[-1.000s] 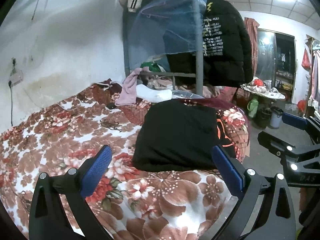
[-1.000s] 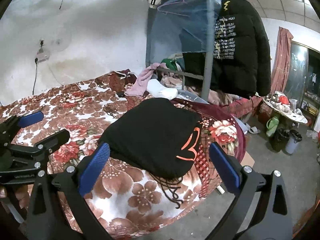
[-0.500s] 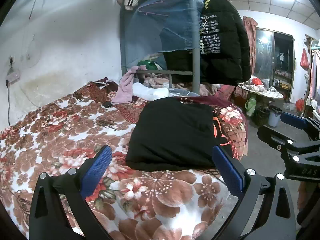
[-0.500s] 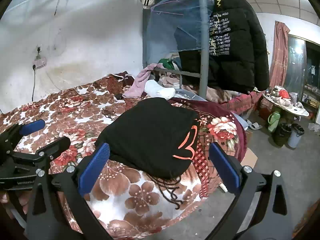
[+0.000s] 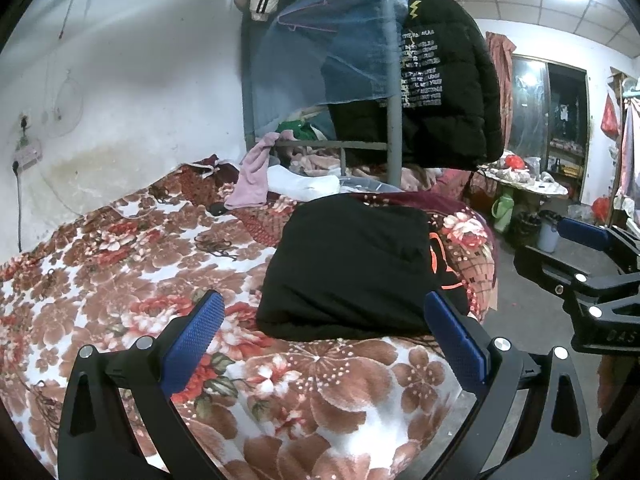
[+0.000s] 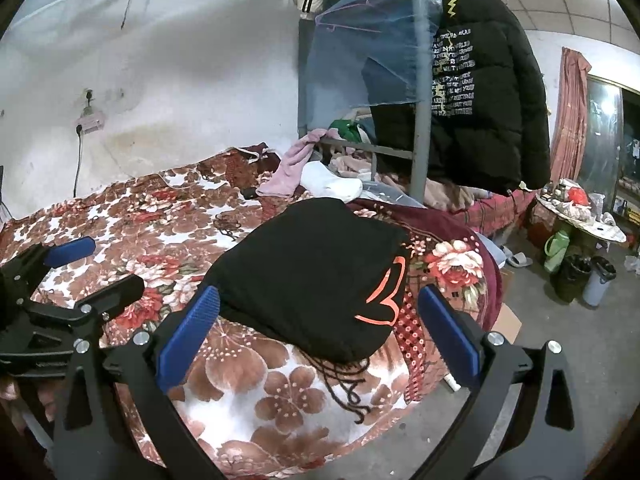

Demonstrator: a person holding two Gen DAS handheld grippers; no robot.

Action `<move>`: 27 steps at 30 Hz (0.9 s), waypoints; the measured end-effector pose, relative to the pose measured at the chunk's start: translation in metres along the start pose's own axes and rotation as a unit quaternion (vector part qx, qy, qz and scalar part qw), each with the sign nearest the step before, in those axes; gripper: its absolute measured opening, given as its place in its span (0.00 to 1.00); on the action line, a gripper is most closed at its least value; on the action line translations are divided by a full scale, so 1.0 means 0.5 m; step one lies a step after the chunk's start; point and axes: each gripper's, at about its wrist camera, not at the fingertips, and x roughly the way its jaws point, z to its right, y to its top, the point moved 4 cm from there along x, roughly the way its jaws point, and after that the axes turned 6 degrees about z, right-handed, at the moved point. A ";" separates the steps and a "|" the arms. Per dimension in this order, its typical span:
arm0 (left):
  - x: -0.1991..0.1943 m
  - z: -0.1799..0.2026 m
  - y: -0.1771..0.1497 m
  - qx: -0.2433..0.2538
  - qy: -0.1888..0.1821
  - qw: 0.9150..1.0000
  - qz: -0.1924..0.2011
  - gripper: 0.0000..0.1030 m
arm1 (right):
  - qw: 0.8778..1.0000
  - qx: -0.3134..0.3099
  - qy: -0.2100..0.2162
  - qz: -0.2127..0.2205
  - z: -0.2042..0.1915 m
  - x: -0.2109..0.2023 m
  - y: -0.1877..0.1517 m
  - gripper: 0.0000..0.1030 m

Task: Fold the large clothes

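Observation:
A black garment with an orange print lies folded in a compact stack on the floral blanket near the bed's foot corner; it also shows in the right wrist view. My left gripper is open and empty, held just short of the stack's near edge. My right gripper is open and empty, in front of the stack's printed end. Each gripper shows in the other's view, the right one at the right edge and the left one at the left edge.
A metal bed frame post stands behind the stack with a black puffer jacket and blue netting hung on it. Pink and white clothes lie at the bed's head. Bare floor, bins and a small table lie to the right.
Both grippers have shifted slightly, so the stack sits a little lower and more central in the views. The garment has not moved. Both grippers stay open.

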 end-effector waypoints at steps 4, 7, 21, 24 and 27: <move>-0.005 -0.005 -0.002 -0.002 -0.002 1.000 0.001 0.95 | 1.000 -0.001 0.001 0.002 -0.001 -0.002 0.000 0.95; -0.009 -0.008 -0.002 0.004 -0.005 1.000 0.006 0.95 | 1.000 -0.002 0.004 -0.001 -0.003 -0.001 0.000 0.95; -0.028 -0.020 0.005 0.008 -0.009 0.999 0.034 0.95 | 1.000 -0.009 0.008 -0.008 -0.008 0.014 0.008 0.95; -0.026 -0.022 0.007 0.005 -0.018 0.999 0.034 0.95 | 1.000 -0.009 0.007 -0.006 -0.008 0.013 0.008 0.95; -0.022 -0.026 0.007 -0.001 -0.024 0.999 0.030 0.95 | 1.000 -0.008 0.004 -0.008 -0.006 0.012 0.008 0.95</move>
